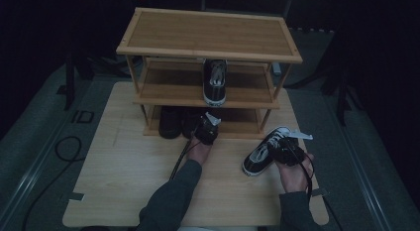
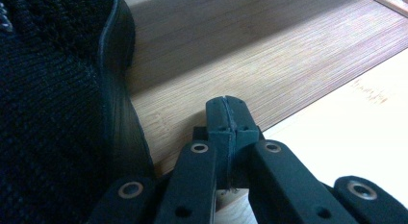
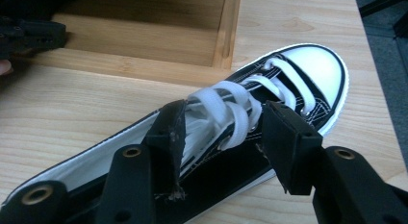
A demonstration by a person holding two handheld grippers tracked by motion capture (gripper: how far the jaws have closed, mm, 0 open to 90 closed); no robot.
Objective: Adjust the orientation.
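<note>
1. The black-and-white sneaker [image 3: 231,137] lay on its sole on the bench [image 1: 129,181], right of the middle and just in front of the rack's right front leg, its white toe cap pointing up and away toward the rack.
2. The right claw [image 3: 223,123] hung over that sneaker's laces, its two jaws standing apart on either side of the tongue; the pads pressed on nothing, and the white laces showed in the gap between them.
3. In the high view the right claw [image 1: 287,149] sat at the sneaker's near end, with the person's hand behind it and a cable trailing back over the wrist.
4. The left claw [image 2: 228,118] was closed, its two tips meeting with nothing caught between them.
5. It rested low at the front edge of the rack's bottom shelf [image 2: 269,65], just beside a dark knit shoe [image 2: 57,113] that stood on that shelf to its left.
6. From above, the left claw [image 1: 205,132] was at the middle of the bottom shelf's front, close to the dark shoes [image 1: 171,123] tucked under there; I couldn't tell whether it touched them.
7. A second black-and-white sneaker [image 1: 215,82] stood on the middle shelf, toe toward the person.
8. The wooden shoe rack [image 1: 208,32] stood at the far side of the bench, its top shelf bare.
</note>
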